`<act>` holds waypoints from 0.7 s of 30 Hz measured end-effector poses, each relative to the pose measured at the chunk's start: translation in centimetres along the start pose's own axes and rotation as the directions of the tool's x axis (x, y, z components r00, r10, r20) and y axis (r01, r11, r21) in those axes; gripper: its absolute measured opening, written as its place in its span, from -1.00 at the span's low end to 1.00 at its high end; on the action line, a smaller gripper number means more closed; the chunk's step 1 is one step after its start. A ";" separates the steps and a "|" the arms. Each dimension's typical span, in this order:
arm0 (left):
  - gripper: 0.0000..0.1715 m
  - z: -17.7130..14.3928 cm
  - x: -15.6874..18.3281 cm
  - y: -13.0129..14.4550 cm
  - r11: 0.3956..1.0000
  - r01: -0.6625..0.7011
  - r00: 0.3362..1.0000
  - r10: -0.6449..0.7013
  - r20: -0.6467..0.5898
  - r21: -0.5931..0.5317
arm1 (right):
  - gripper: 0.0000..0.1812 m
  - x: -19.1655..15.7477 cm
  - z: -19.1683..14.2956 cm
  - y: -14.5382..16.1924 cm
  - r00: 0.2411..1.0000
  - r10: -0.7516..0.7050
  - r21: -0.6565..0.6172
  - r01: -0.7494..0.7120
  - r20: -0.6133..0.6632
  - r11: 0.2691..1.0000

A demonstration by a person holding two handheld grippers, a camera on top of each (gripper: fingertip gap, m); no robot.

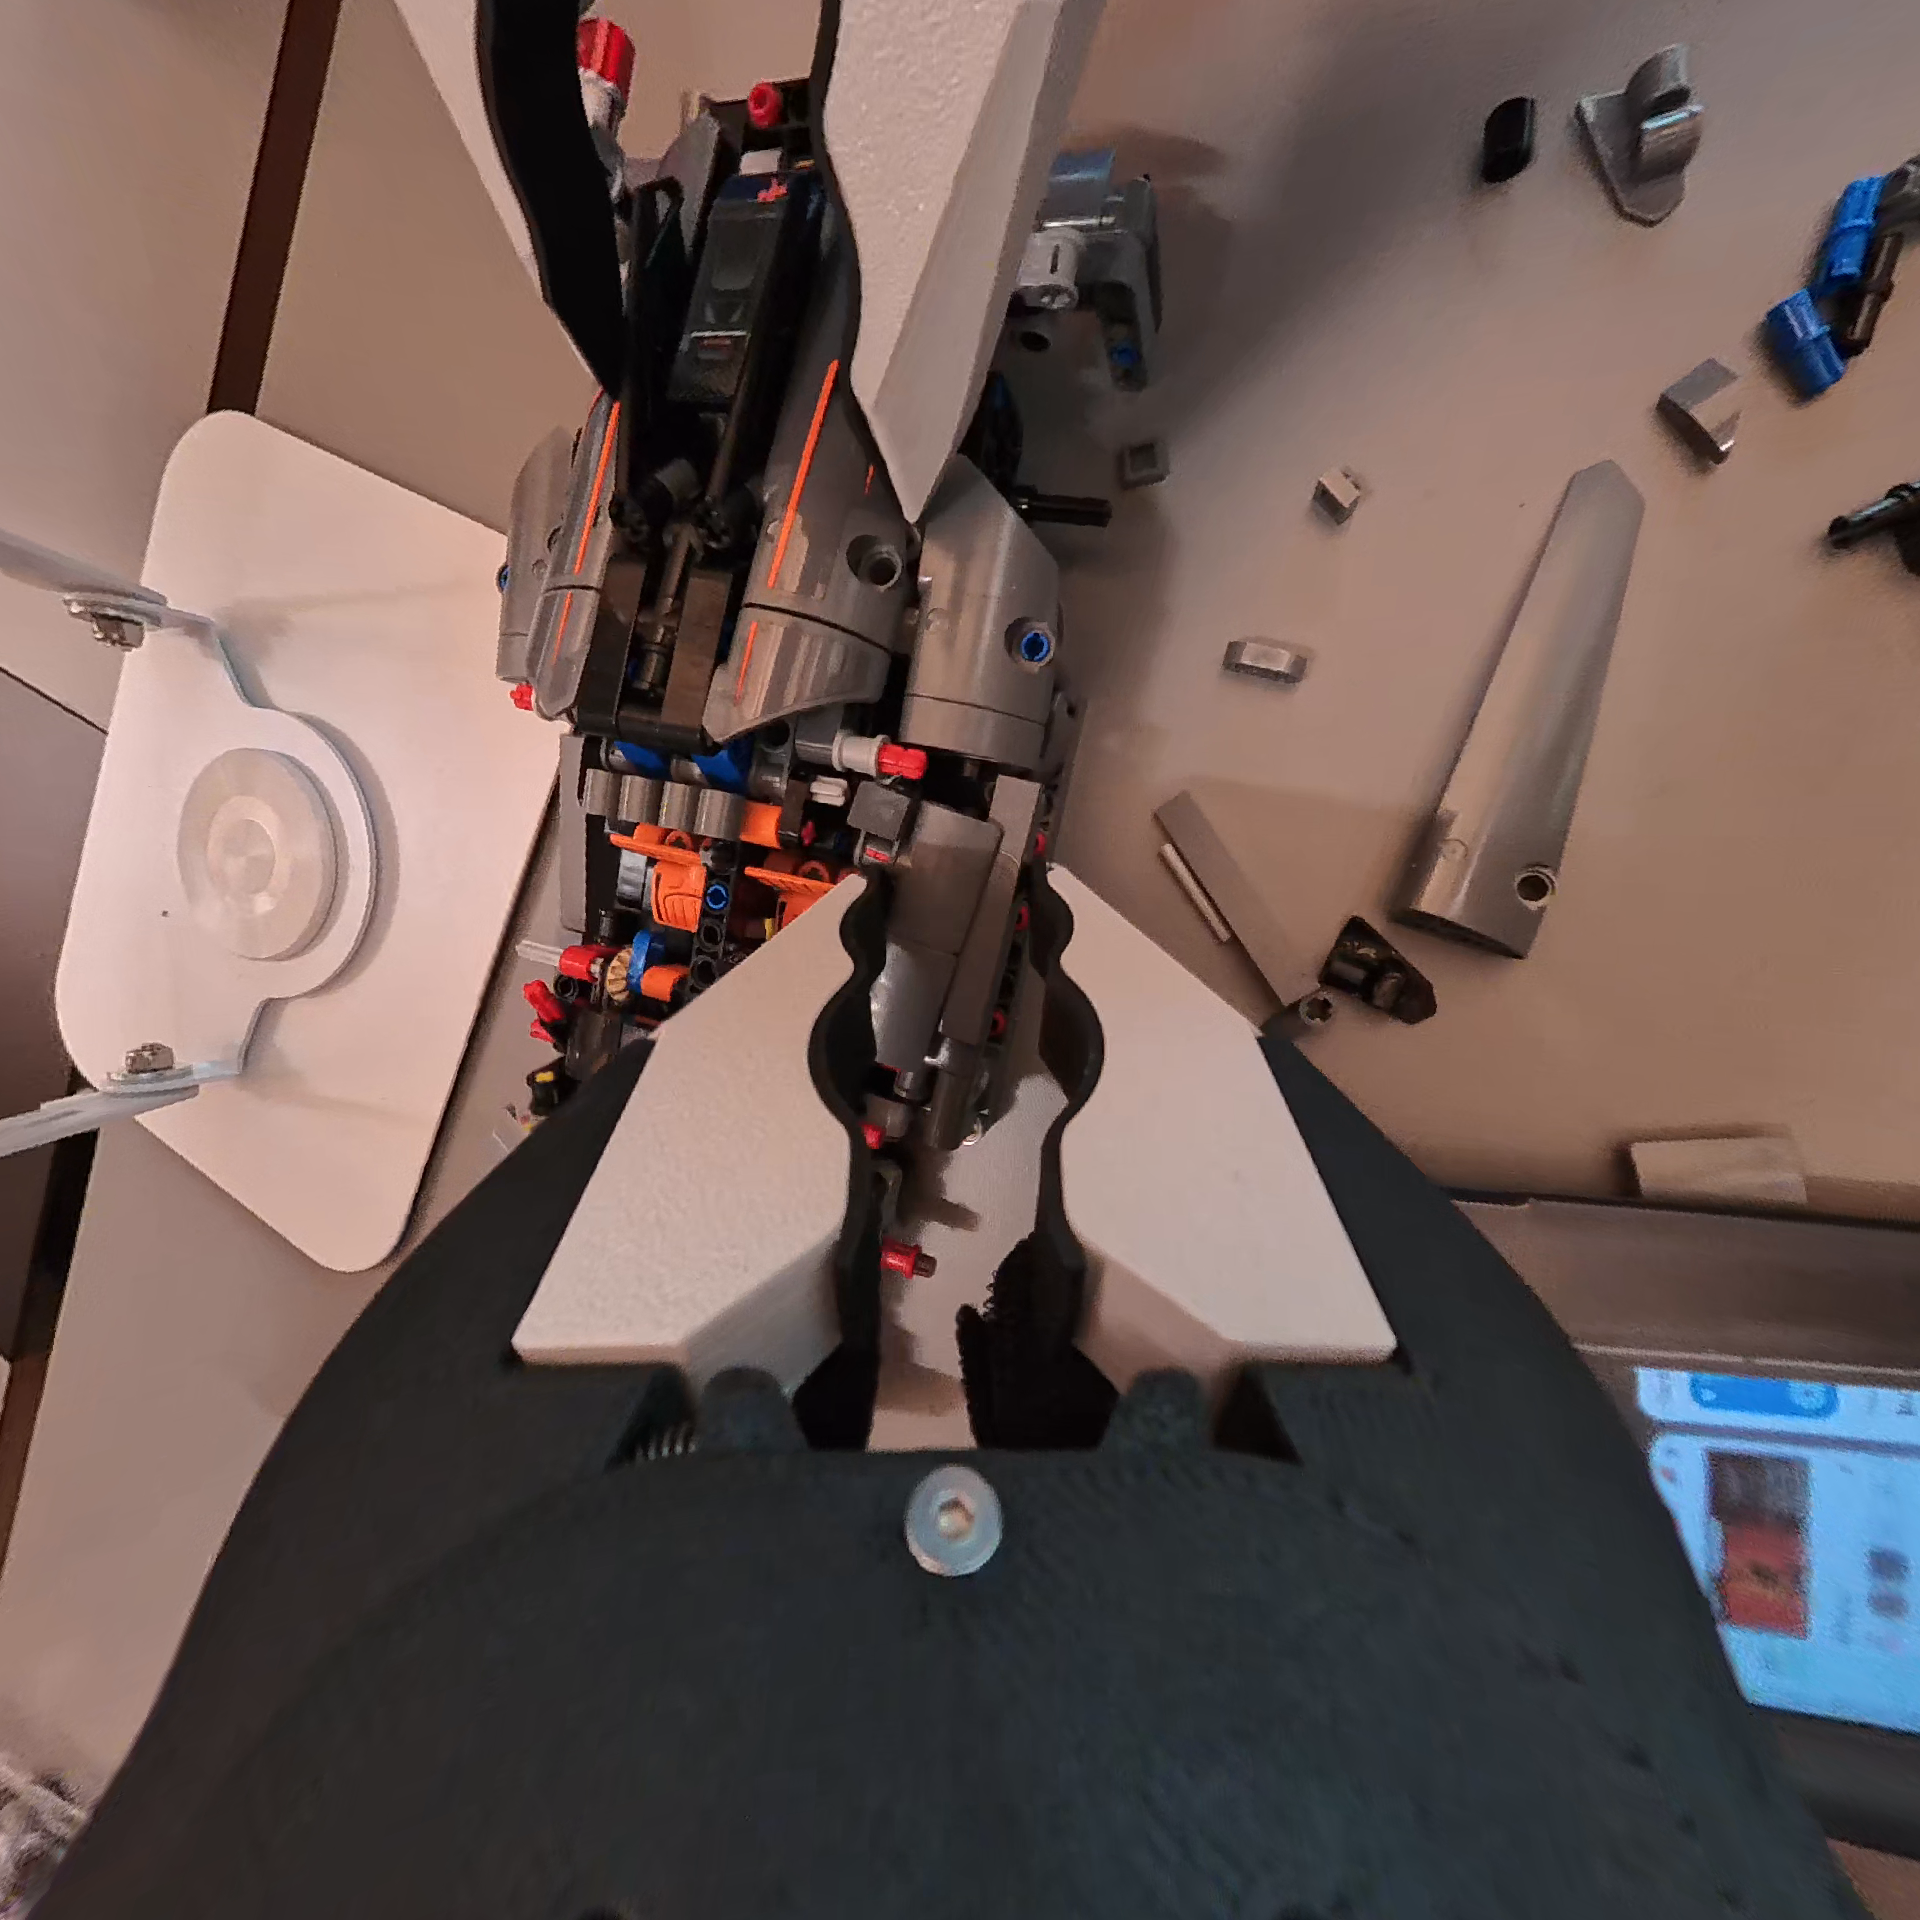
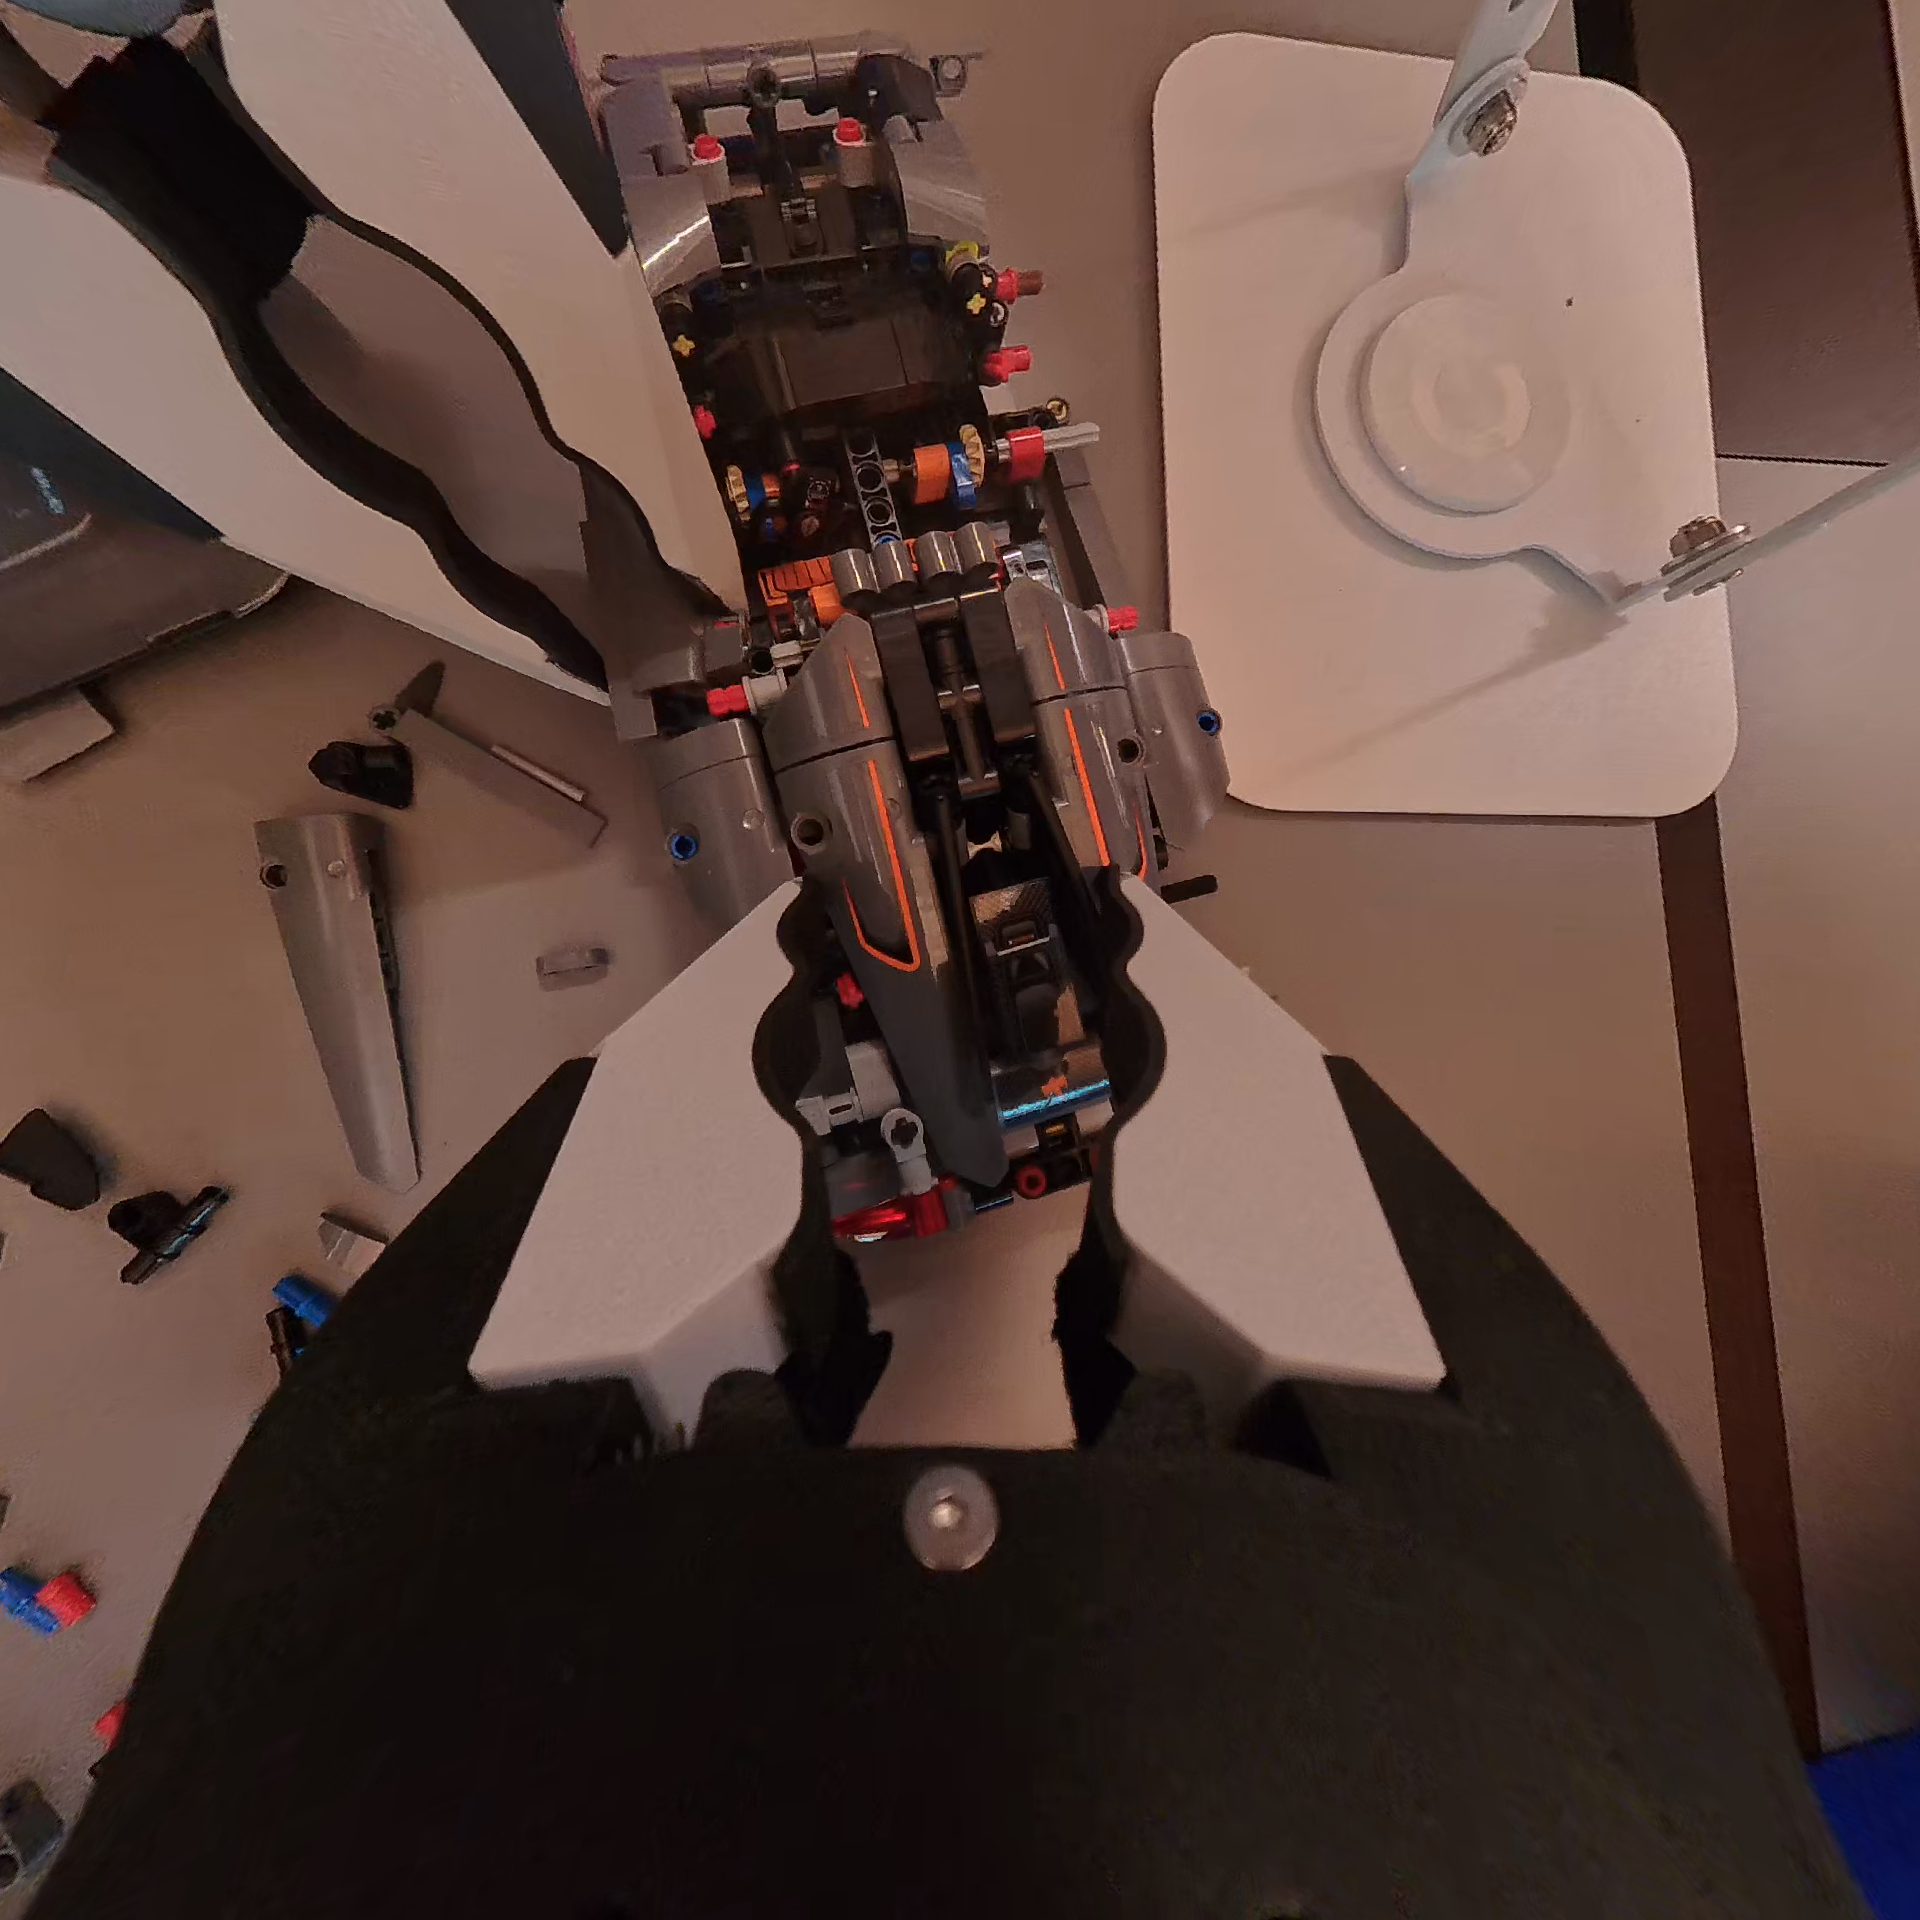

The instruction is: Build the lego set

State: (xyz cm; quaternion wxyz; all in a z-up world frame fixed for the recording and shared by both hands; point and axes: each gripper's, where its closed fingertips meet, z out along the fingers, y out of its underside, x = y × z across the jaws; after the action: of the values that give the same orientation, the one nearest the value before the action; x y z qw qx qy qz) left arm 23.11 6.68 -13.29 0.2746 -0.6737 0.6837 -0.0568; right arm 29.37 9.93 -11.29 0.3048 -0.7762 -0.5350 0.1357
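Both ends are pinned: the left hand-held gripper (image 1: 956, 925) is clamped on one end of the lego car (image 1: 790, 644) and the right hand-held gripper (image 2: 961, 935) on the other, the car between them over the surface (image 1: 1455, 675). It looks like a steadying step. Next calls for freeing one gripper to fetch the long grey panel (image 1: 1522, 717) nearby.

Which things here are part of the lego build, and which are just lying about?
Build: lego car model, held by left gripper and right gripper; long grey panel; blue connectors.
Lying about: white stand base; lit screen.
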 end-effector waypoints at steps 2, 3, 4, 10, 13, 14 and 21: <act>-0.71 -0.1 0.1 0.0 1.000 -0.002 1.000 0.002 -0.008 0.013 | -0.43 0.0 0.0 0.0 1.000 -0.001 0.000 0.001 0.001 1.000; -0.72 -0.1 0.1 0.0 1.000 -0.005 1.000 0.005 -0.009 0.021 | -0.43 -0.1 0.0 0.0 1.000 -0.002 0.000 0.002 0.001 1.000; -0.72 -0.2 0.1 0.0 1.000 -0.002 1.000 0.002 -0.012 0.029 | -0.43 -0.1 0.0 0.0 1.000 -0.001 0.001 0.001 0.003 1.000; -0.72 -0.6 0.2 0.1 0.996 0.053 0.998 -0.049 -0.049 0.076 | -0.42 -0.2 0.1 -0.1 1.000 -0.002 0.005 0.002 0.011 1.000; -0.72 -0.8 0.1 0.0 0.994 0.070 0.995 -0.065 -0.070 0.086 | -0.42 -0.2 0.1 -0.1 1.000 -0.001 0.005 0.000 0.012 1.000; -0.72 -0.8 0.1 0.0 0.993 0.079 0.994 -0.072 -0.079 0.089 | -0.42 -0.2 0.1 -0.1 1.000 -0.001 0.005 0.001 0.012 1.000; -0.73 -0.5 0.2 0.0 0.994 0.077 0.994 -0.070 -0.087 0.073 | -0.42 -0.1 0.1 -0.1 1.000 -0.002 0.003 0.002 0.012 1.000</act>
State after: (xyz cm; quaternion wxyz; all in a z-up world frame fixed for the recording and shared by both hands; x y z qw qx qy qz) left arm 22.88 6.31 -12.98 0.2685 -0.6846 0.6667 -0.1214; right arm 29.21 9.89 -11.35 0.3030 -0.7744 -0.5373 0.1407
